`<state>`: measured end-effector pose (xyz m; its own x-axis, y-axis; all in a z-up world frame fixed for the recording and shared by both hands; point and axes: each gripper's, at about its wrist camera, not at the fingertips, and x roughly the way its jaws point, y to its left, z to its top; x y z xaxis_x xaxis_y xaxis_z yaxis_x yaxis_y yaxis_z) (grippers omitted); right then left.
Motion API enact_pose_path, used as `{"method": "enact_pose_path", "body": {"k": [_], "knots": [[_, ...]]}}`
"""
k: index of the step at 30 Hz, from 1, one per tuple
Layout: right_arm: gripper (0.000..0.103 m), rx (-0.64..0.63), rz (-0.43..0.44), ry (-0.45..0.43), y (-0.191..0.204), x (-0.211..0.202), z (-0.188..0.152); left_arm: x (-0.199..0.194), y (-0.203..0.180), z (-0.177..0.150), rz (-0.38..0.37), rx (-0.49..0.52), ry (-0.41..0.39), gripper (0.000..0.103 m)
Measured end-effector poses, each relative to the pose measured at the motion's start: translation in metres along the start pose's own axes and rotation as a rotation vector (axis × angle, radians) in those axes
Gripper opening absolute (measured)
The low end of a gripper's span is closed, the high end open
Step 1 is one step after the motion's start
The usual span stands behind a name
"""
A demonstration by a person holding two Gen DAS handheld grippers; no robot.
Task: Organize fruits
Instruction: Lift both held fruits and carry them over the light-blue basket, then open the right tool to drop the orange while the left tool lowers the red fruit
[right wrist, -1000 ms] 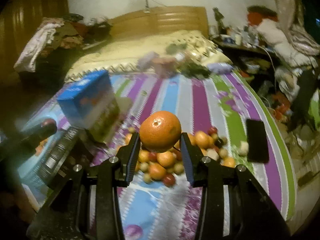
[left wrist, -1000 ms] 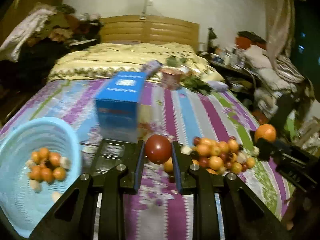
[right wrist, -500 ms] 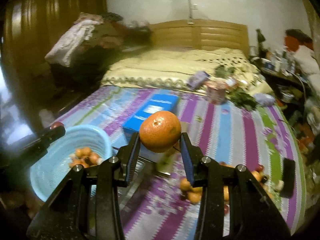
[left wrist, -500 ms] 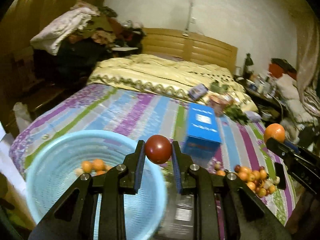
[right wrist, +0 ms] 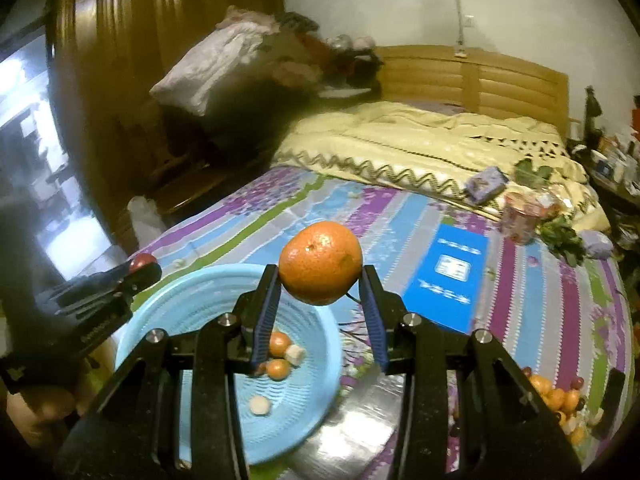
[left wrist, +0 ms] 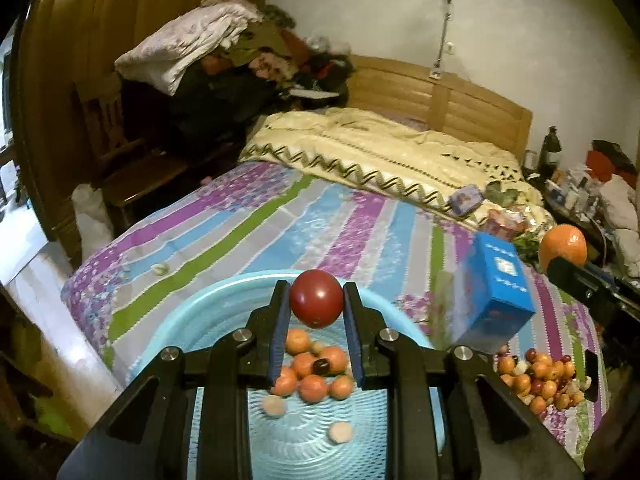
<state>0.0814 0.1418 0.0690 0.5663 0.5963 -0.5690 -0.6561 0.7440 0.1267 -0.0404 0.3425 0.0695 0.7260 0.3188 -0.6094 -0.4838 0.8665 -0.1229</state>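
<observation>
Over the basin [left wrist: 224, 300], tongs [left wrist: 316, 308] grip a red fruit [left wrist: 316, 304].

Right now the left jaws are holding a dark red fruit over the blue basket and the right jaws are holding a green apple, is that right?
Not quite. The right gripper holds an orange, not a green apple; the right wrist view shows it plainly. The rest stands: the left gripper holds the dark red fruit over the blue basket.

Both the left gripper [left wrist: 316, 308] and the right gripper [right wrist: 320, 280] are black angular frames with silver round screws; their jaws carry ribbed blue pads.
</observation>
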Motion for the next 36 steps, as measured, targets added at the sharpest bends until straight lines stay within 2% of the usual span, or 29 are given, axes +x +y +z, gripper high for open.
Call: {"method": "enact_pose_path", "body": {"k": [4,10,24,36], "knots": [[0.041,-0.023,0.028,0.035,0.016,0.017,0.006,0.006,0.023,0.0,0.015,-0.025,0.037,0.026],[0.041,-0.044,0.069,0.117,0.034,0.042,0.013,0.018,0.039,0.004,0.019,-0.025,0.086,0.026],[0.041,-0.072,0.162,0.412,0.049,0.094,0.014,0.06,0.05,0.0,0.005,0.035,0.3,0.026],[0.041,-0.094,0.205,0.649,0.049,0.131,-0.009,0.097,0.063,-0.014,-0.005,0.04,0.479,0.026]]}}
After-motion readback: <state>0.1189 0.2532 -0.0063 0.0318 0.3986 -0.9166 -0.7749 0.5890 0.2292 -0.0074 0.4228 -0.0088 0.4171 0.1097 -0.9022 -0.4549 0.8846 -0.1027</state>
